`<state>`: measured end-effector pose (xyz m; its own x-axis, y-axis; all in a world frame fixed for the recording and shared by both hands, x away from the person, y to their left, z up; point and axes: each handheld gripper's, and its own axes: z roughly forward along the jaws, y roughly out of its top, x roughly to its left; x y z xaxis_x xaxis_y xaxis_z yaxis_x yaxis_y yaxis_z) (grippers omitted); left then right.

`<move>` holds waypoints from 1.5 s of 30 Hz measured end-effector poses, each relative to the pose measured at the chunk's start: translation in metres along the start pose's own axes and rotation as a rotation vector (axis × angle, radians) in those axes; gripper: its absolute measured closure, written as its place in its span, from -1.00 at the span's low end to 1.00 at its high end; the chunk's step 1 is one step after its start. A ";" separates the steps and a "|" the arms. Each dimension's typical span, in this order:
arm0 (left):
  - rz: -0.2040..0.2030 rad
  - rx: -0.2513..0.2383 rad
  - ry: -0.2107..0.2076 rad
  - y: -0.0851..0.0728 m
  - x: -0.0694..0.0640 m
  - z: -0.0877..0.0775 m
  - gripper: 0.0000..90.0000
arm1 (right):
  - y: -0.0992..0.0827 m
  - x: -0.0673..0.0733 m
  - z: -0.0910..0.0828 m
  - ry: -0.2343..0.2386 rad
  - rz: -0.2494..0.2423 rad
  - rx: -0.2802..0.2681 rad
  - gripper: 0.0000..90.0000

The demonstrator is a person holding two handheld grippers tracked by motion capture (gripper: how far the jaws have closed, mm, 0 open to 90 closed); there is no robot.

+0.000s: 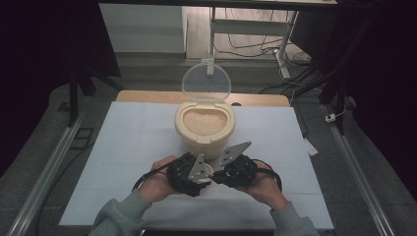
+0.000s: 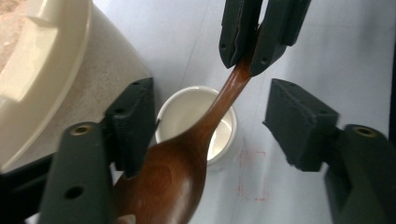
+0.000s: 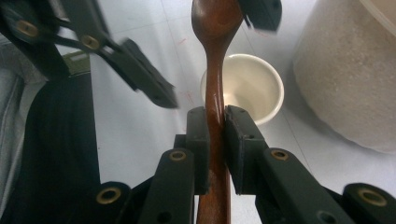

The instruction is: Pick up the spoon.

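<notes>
Spoon held over the cup, beside the rice container.

My left gripper (image 2: pixel 210 126) stands open around the wooden spoon (image 2: pixel 187 158), one pad beside its bowl; my right gripper (image 3: pixel 215 140) clamps the handle. The spoon hangs above the white cup (image 3: pixel 247 88), just beside the cream rice container (image 1: pixel 204 125).

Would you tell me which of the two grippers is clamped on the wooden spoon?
The right gripper: it pinches the spoon handle; the left gripper is open.

Glossy wooden spoon (image 2: pixel 187 154), smooth white cup (image 2: pixel 219 140) (plastic-looking), matt tabletop (image 1: pixel 128 142)
</notes>
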<state>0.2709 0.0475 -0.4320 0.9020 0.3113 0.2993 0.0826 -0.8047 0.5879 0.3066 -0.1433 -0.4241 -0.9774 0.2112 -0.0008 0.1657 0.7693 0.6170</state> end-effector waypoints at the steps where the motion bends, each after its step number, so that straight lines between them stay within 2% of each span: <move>1: 0.014 0.010 -0.002 0.000 0.000 0.001 -0.15 | 0.000 0.000 0.000 0.002 0.001 0.000 0.77; 2: 0.025 0.019 -0.004 0.001 -0.001 0.003 -0.06 | 0.001 0.001 0.000 0.005 -0.001 0.002 0.77; 5: 0.052 0.048 -0.006 0.001 -0.002 0.008 0.03 | 0.001 0.001 0.000 0.009 -0.007 0.001 0.77; 6: 0.056 0.053 -0.006 0.000 -0.002 0.009 0.12 | 0.002 0.002 0.000 0.010 -0.010 0.000 0.77; 7: 0.056 0.054 -0.007 0.000 -0.002 0.010 0.12 | 0.002 0.002 0.000 0.010 -0.010 0.000 0.77; 8: 0.055 0.054 -0.013 0.000 -0.002 0.011 0.23 | 0.002 0.003 -0.001 0.014 -0.020 -0.002 0.77; 11: 0.063 0.055 -0.026 -0.001 -0.001 0.010 0.34 | 0.003 0.004 -0.001 0.016 -0.028 0.000 0.77; 17: 0.091 0.065 -0.085 -0.003 -0.003 0.010 0.55 | 0.004 0.006 -0.002 0.040 -0.044 -0.004 0.76; 20: 0.123 0.089 -0.121 -0.003 -0.004 0.011 0.66 | 0.004 0.007 -0.001 0.054 -0.048 -0.009 0.75; 22: 0.131 0.093 -0.149 -0.003 -0.005 0.013 0.74 | 0.004 0.006 -0.002 0.059 -0.039 -0.024 0.74; 23: 0.132 0.095 -0.158 -0.003 -0.006 0.014 0.77 | 0.004 0.006 -0.003 0.059 -0.040 -0.035 0.80; 25: 0.123 0.096 -0.148 -0.003 -0.007 0.015 0.78 | 0.003 0.004 -0.005 0.053 -0.033 -0.060 0.86; 28: 0.093 0.075 -0.141 -0.004 -0.006 0.014 0.78 | 0.000 0.002 -0.006 0.042 -0.008 -0.088 0.68; 30: 0.098 0.075 -0.129 -0.005 -0.003 0.011 0.78 | 0.000 0.000 -0.008 0.030 -0.008 -0.104 0.62; 31: 0.075 0.059 -0.121 -0.005 -0.003 0.011 0.78 | 0.000 0.000 -0.012 0.013 0.019 -0.158 0.51; 33: 0.067 0.053 -0.101 -0.007 0.001 0.008 0.78 | -0.001 -0.001 -0.018 -0.006 0.048 -0.211 0.40; 35: 0.037 0.034 -0.088 -0.009 0.004 0.005 0.78 | -0.002 -0.002 -0.025 -0.026 0.074 -0.268 0.33; 37: 0.012 0.018 -0.070 -0.011 0.008 0.002 0.78 | -0.005 -0.002 -0.030 -0.069 0.098 -0.318 0.24; 38: 0.000 0.010 -0.063 -0.012 0.009 0.000 0.78 | -0.005 -0.002 -0.030 -0.069 0.098 -0.318 0.24; 39: -0.006 0.005 -0.057 -0.013 0.010 -0.001 0.78 | -0.009 -0.003 -0.035 -0.094 0.127 -0.365 0.17; 41: -0.021 -0.008 -0.049 -0.014 0.012 -0.004 0.78 | -0.013 -0.004 -0.037 -0.123 0.155 -0.399 0.12; 45: -0.046 -0.033 -0.035 -0.017 0.016 -0.008 0.78 | -0.020 -0.004 -0.040 -0.151 0.178 -0.421 0.08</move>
<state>0.2804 0.0702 -0.4310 0.9116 0.3297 0.2454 0.1112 -0.7726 0.6250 0.3018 -0.1833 -0.4052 -0.9034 0.4271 0.0387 0.2313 0.4091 0.8827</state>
